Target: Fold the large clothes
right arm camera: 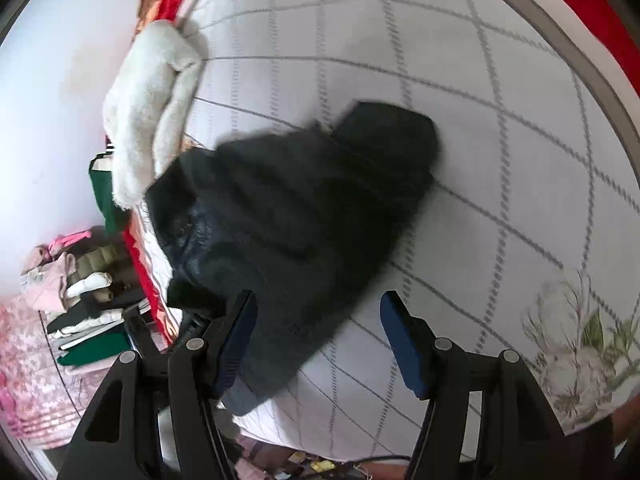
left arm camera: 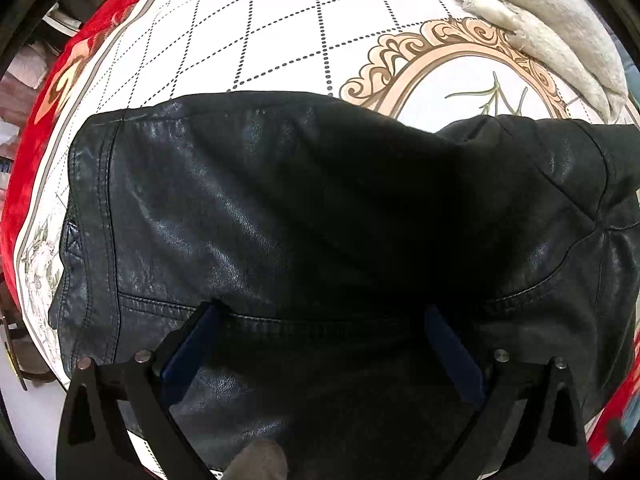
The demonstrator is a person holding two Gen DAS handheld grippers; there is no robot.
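1. Your left tongs sit right over the jacket: black leather fills the left wrist view from 9 o'clock across to 3, and a stitched seam runs across between the two blue pads. The jaws stand wide apart with nothing clamped. Whether the pads touch the leather you cannot tell.
2. In the right wrist view, the jacket lies on the checked bedspread with its long axis slanting from 1 o'clock down to 7. It looks partly folded into a compact bundle, though blur hides the detail.
3. Your right tongs are also apart and empty. The jacket's near end lies at the left pad, towards 7 o'clock; the right pad hangs over bare bedspread.
4. Your left hand is the nearer one, centred over the jacket's body. Your right hangs off its near end, further out.
5. Judgement: the next fold turns on that slant. The left tongs can take the seam under them; the right needs to shift towards 10 o'clock to get leather between both pads.
6. A white fleece lies at the jacket's far end, towards 10 o'clock in the right view, close enough to snag.
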